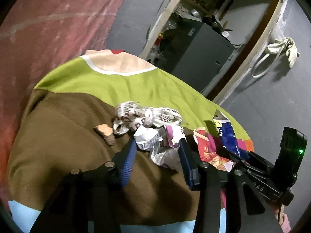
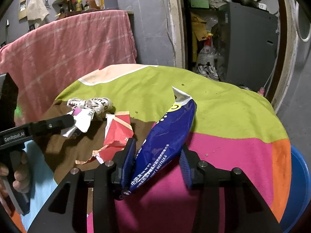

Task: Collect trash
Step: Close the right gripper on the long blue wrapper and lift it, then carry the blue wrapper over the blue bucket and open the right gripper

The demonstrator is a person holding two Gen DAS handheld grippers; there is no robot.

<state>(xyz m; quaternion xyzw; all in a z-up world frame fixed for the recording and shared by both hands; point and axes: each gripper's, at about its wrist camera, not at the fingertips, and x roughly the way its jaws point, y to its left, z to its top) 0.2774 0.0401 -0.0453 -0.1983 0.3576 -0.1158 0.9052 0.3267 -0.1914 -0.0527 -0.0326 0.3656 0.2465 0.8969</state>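
on the cloth-covered table (image 2: 223, 104), left gripper (image 1: 157, 151) brackets a crumpled white wrapper (image 1: 155, 141), right gripper (image 2: 158, 155) brackets a blue bag (image 2: 167, 136); whether either is clenched, cannot tell. red wrapper (image 2: 118, 132) uncollected.

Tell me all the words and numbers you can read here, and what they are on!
"GenRobot.AI": on the left tool.
"中国发明专利" and "1 0017518.6": on the blue snack bag; its other print is too blurred.
Crumpled white wrapper: print too creased to read.
White printed bag: letters show, no whole word.
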